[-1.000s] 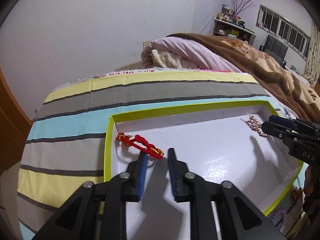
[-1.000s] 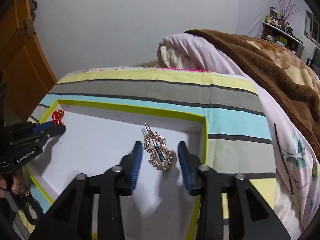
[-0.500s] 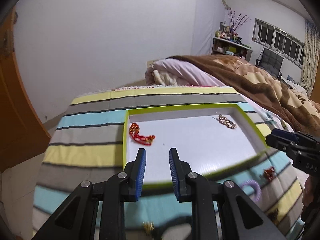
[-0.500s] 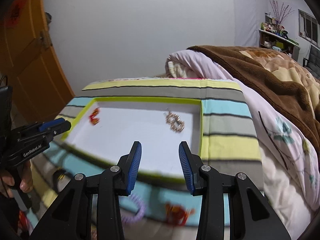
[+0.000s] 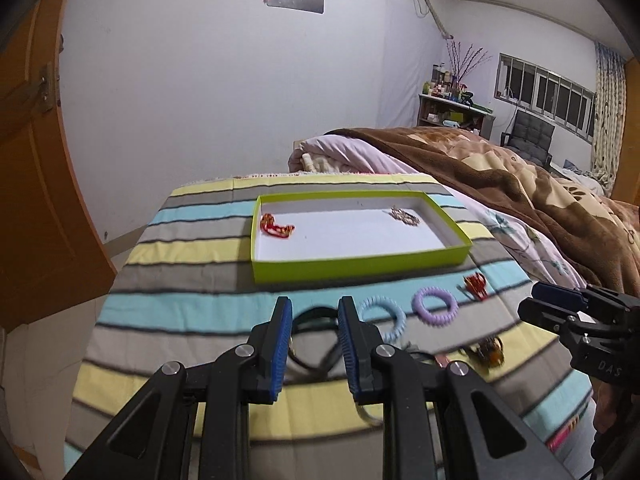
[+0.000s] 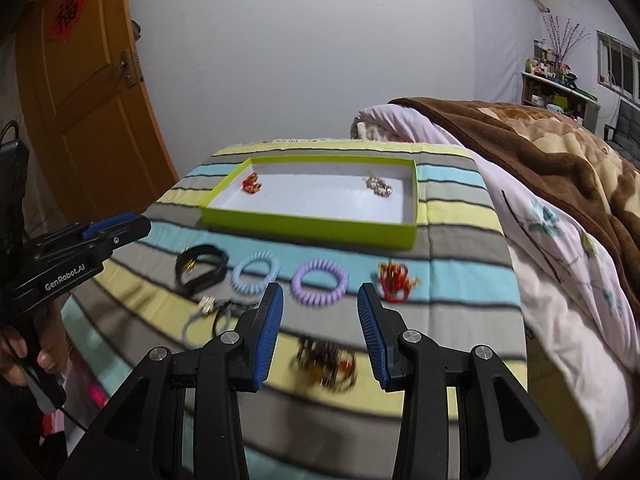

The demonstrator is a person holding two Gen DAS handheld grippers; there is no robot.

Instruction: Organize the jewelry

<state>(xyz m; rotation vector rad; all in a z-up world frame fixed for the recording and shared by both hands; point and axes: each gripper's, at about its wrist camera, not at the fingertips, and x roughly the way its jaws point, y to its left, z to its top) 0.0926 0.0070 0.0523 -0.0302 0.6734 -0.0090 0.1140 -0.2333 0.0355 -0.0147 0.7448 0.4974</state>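
Observation:
A lime-green tray [image 5: 360, 268] [image 6: 308, 228] with a white floor lies on the striped cloth. In it are a red and gold ornament [image 5: 276, 229] [image 6: 251, 183] at the left and a gold rhinestone clip [image 5: 405, 216] [image 6: 378, 186] at the right. In front of the tray lie a black band [image 6: 200, 266], a blue coil tie [image 6: 256, 272], a purple coil tie [image 5: 434, 303] [image 6: 320, 282], a red clip [image 6: 396, 276] and a brown claw clip [image 6: 326, 364]. My left gripper [image 5: 313, 322] is open and empty above the black band. My right gripper [image 6: 320, 312] is open and empty above the purple tie.
A brown blanket and pink quilt [image 6: 540, 168] are heaped to the right of the cloth. An orange door [image 6: 76, 100] stands at the left. Thin hair ties with a small bow [image 6: 208, 308] lie near the cloth's front left.
Both grippers have pulled back and up from the tray, leaving the red ornament and the gold clip inside. The loose pieces in front of the tray have come into view.

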